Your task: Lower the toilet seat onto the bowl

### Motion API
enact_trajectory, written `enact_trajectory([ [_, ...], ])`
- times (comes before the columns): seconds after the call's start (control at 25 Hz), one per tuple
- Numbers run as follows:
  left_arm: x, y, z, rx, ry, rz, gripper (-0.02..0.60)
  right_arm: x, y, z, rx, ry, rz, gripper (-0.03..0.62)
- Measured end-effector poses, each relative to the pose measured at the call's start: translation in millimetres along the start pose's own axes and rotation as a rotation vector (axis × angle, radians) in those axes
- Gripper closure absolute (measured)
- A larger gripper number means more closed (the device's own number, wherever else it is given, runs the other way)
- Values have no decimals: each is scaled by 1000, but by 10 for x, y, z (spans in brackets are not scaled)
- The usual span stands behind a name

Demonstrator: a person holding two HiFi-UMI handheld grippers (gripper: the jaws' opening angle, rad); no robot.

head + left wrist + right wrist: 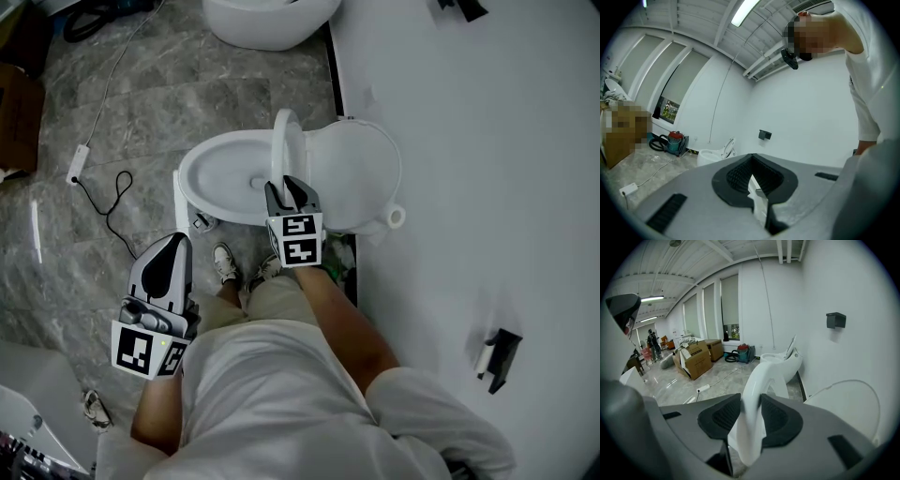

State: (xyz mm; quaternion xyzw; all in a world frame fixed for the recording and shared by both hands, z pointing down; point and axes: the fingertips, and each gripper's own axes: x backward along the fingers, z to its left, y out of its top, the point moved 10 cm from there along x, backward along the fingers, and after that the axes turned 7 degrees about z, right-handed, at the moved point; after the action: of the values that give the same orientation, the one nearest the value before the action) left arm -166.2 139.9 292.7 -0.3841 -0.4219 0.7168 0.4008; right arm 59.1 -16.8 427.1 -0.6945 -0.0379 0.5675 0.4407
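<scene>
The fingers (719, 419) of the right gripper (750, 414) stand at a middling width, one on either side of the toilet seat (761, 376), and their dark pads seem to lie against its glossy white rim near the front edge. That smooth, rounded plastic is the first worry: with so small a patch of contact, the rim could slide out between the fingers as the angle changes, and the seat would then drop and bang onto the bowl (202, 164). In the head view the seat (284, 141) stands almost on edge over the back of the bowl, and the lid (352, 173) leans behind it toward the wall (469, 141). So nearly the whole swing down is yet to be made, and most of the seat's weight will come onto the grip partway through. A second risk lies at the bottom of the swing. If the right gripper (288, 192) holds the rim until it lands, the lower finger could be caught between seat and bowl, or keep the seat propped off it. The lid may also tip forward once nothing stands in front of it. The left gripper (169, 258) hangs low by the person's hip, well apart from the toilet. Its fingers (740, 176) are drawn together on nothing, so it is in no place to catch a falling seat.
</scene>
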Motion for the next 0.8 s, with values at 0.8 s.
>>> enact_trajectory([
  [0.8, 81, -248, 215, -20, 136, 59, 575, -698, -8, 668, 156, 205, 47, 432],
])
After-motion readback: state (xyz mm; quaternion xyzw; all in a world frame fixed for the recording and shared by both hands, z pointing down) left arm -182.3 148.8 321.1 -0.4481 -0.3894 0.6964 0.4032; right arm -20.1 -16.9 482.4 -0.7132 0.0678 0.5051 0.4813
